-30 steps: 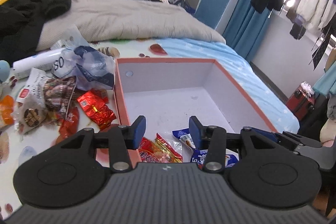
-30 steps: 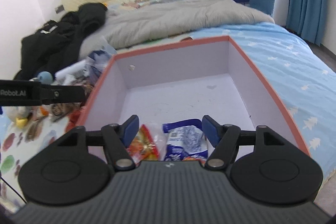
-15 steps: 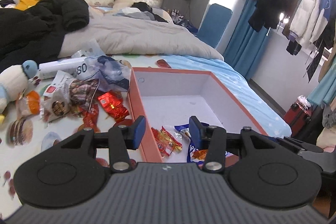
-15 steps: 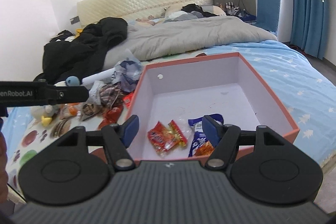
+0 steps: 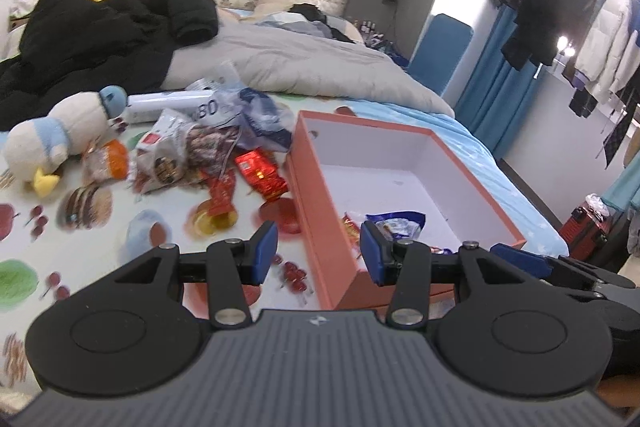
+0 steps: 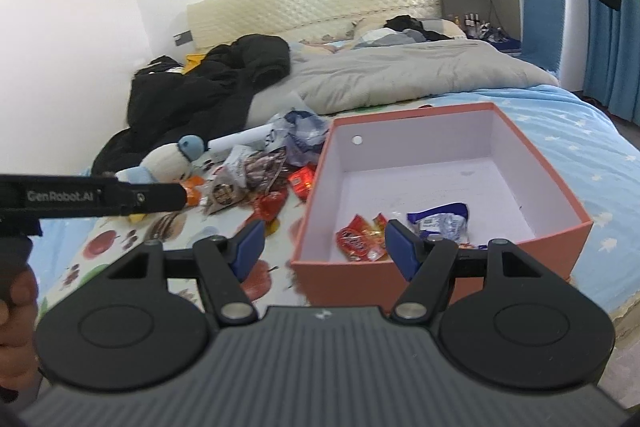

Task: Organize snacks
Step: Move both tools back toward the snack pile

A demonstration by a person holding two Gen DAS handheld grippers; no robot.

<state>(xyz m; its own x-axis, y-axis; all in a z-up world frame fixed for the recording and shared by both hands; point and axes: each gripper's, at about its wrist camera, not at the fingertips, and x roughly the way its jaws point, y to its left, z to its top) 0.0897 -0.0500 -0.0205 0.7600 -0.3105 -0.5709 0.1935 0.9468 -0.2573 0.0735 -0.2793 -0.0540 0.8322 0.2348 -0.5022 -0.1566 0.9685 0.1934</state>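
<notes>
Both grippers — left gripper (image 5: 319, 254), right gripper (image 6: 324, 248) — gape empty above the box's (image 6: 442, 264) near rim.

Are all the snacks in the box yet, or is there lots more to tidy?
Just started. The orange box holds only a red packet and a blue-and-white packet. Both the left gripper and the right gripper are open and empty. A pile of snacks lies on the bed beside the box, waiting to go in.
</notes>
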